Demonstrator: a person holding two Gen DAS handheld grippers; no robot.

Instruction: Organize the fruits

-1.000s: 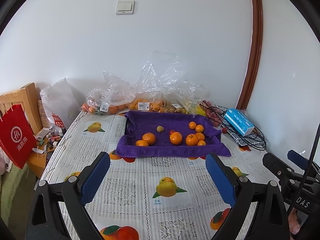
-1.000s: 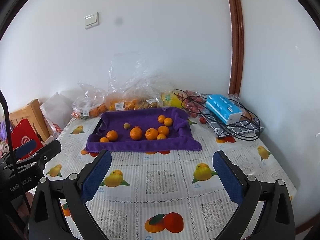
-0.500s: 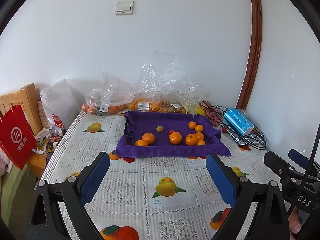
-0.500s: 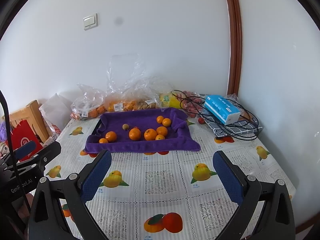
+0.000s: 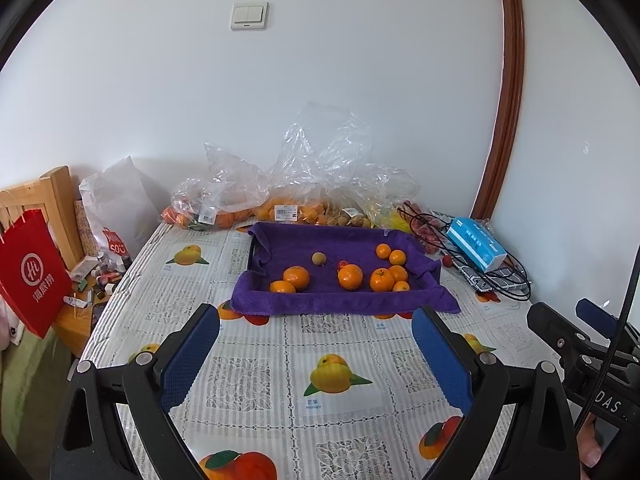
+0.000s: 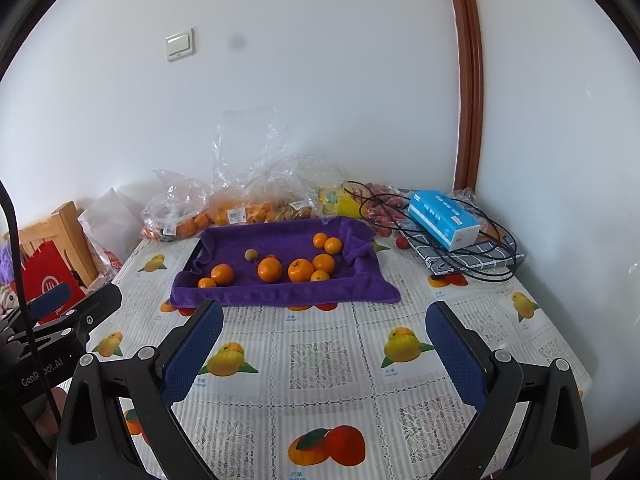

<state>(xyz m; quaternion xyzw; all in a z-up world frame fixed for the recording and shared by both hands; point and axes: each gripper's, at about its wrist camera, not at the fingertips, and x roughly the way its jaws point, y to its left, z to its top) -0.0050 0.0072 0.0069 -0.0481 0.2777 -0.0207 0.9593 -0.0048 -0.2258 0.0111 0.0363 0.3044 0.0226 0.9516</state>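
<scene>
A tray lined with a purple towel (image 5: 304, 244) (image 6: 280, 236) sits mid-table. It holds several oranges, such as one (image 5: 296, 277) (image 6: 269, 269), plus a small brown fruit (image 5: 319, 258) (image 6: 251, 255) and a small red fruit (image 5: 342, 264). My left gripper (image 5: 316, 320) is open and empty, above the table in front of the tray. My right gripper (image 6: 324, 316) is open and empty, also short of the tray. Each gripper's body shows at the edge of the other's view.
Clear plastic bags of fruit (image 5: 280, 200) (image 6: 248, 204) lie against the back wall. A blue tissue box (image 5: 476, 244) (image 6: 444, 218) and black cables (image 6: 472, 240) lie at the right. A red paper bag (image 5: 32, 272) and a wooden chair (image 5: 48, 200) stand left of the table.
Both views have drifted very slightly. Nothing on the table has moved and both grippers stay open.
</scene>
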